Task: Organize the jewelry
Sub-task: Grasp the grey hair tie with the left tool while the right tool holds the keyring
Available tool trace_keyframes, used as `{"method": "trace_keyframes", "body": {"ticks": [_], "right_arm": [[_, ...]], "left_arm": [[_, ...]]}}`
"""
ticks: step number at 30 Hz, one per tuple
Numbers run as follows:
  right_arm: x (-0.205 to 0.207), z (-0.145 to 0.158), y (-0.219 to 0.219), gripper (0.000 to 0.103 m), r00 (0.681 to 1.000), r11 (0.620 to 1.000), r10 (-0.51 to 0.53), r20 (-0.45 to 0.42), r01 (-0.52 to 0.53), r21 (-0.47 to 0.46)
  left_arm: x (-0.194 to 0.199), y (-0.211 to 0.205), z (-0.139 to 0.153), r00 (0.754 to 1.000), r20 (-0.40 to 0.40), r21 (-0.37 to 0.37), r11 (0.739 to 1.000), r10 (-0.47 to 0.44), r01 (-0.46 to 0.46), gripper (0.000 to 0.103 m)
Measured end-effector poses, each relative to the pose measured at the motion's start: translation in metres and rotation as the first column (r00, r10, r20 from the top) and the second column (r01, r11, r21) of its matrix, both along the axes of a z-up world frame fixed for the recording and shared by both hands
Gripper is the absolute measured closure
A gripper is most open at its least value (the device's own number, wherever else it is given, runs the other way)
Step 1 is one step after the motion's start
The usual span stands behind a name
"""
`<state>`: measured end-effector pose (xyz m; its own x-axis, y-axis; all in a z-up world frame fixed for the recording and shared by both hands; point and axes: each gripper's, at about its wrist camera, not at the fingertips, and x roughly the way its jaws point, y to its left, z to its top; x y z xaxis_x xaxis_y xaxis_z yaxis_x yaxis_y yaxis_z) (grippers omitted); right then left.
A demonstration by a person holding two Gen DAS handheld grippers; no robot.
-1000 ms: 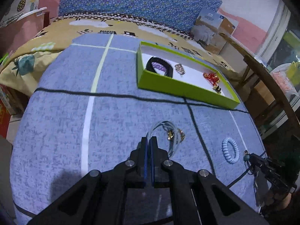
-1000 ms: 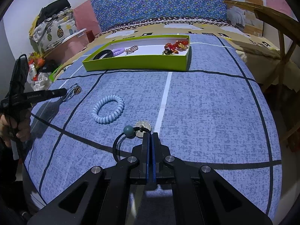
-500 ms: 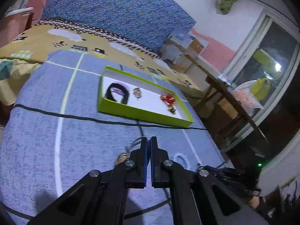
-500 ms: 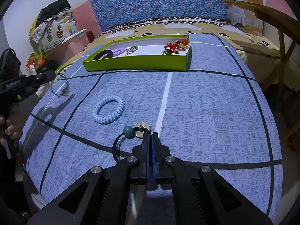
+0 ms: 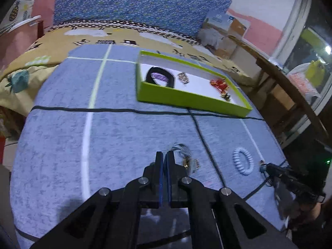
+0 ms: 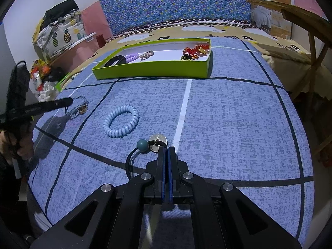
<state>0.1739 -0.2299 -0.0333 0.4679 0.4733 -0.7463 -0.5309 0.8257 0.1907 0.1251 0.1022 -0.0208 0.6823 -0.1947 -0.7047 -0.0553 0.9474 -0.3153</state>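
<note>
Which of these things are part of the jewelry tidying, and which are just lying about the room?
Part of the job:
green tray
pale blue coil bracelet
black cord with teal bead
clear cord with gold charm
red beads and black band, already in the tray

Just lying about:
pineapple-print bag
cardboard box
wooden chair

We saw bare cloth point(image 6: 228, 114) toward the green tray point(image 6: 151, 70) at twelve o'clock; the coil tie point(image 6: 121, 123) blocked ten o'clock.
</note>
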Motion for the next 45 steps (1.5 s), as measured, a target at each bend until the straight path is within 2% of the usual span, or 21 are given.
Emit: {"method": "trace_keyframes", "body": {"ticks": [3,4,5,8,11,16,18,20,24,28,33,36,40,45], "right_arm": [[0.0,0.0,0.001,0.101,1.0,1.0,0.001,-0.001,-0.001,0.0],[0.0,0.0,0.002,0.101,1.0,1.0,0.002,-0.001,-0.002,-0.001],[0.0,0.0,0.002,0.101,1.0,1.0,0.003,-0.001,-0.003,-0.001],[0.001,0.0,0.002,0.101,1.0,1.0,0.002,-0.002,-0.002,0.002],[0.002,0.0,0.003,0.101,1.0,1.0,0.003,-0.002,-0.003,0.001],[0.001,0.0,0.003,0.101,1.0,1.0,0.005,0.0,-0.005,0.002],[0.001,0.0,0.004,0.101,1.0,1.0,0.008,0.0,-0.008,0.002],[0.001,0.0,0.004,0.101,1.0,1.0,0.01,0.0,-0.01,0.003],[0.001,0.001,0.005,0.101,1.0,1.0,0.012,0.0,-0.012,0.004],[0.001,0.001,0.006,0.101,1.0,1.0,0.011,0.0,-0.011,0.003],[0.001,0.001,0.005,0.101,1.0,1.0,0.011,0.001,-0.011,0.003],[0.001,0.001,0.005,0.101,1.0,1.0,0.011,0.002,-0.011,0.004],[0.001,0.003,0.007,0.101,1.0,1.0,0.011,0.006,-0.011,0.006],[0.001,0.004,0.006,0.101,1.0,1.0,0.012,0.008,-0.013,0.007]], "left_arm": [[-0.004,-0.007,0.008,0.999,0.035,0.058,0.998,0.004,-0.006,0.092],[-0.006,-0.011,0.011,0.999,0.048,0.076,0.997,-0.005,0.002,0.085],[-0.01,-0.014,0.013,0.998,0.06,0.093,0.996,-0.021,0.015,0.08],[-0.013,-0.03,0.019,0.992,0.082,0.137,0.987,-0.092,0.08,0.075],[-0.009,-0.045,0.016,0.988,0.069,0.199,0.972,-0.139,0.123,0.075],[0.0,-0.056,0.008,0.986,0.022,0.254,0.955,-0.166,0.155,0.075],[0.003,-0.061,0.004,0.984,-0.001,0.287,0.943,-0.176,0.169,0.081],[0.005,-0.066,0.0,0.982,-0.018,0.323,0.928,-0.188,0.183,0.094],[0.001,-0.07,-0.001,0.98,-0.023,0.345,0.918,-0.2,0.196,0.097],[-0.003,-0.066,0.004,0.979,0.007,0.314,0.93,-0.204,0.192,0.098],[-0.009,-0.052,0.015,0.979,0.068,0.206,0.963,-0.193,0.176,0.098],[-0.009,-0.046,0.018,0.979,0.088,0.152,0.974,-0.184,0.169,0.098],[-0.009,-0.034,0.019,0.977,0.108,0.003,0.983,-0.183,0.184,0.098],[-0.007,-0.022,0.014,0.979,0.109,-0.152,0.971,-0.171,0.186,0.098]]}}
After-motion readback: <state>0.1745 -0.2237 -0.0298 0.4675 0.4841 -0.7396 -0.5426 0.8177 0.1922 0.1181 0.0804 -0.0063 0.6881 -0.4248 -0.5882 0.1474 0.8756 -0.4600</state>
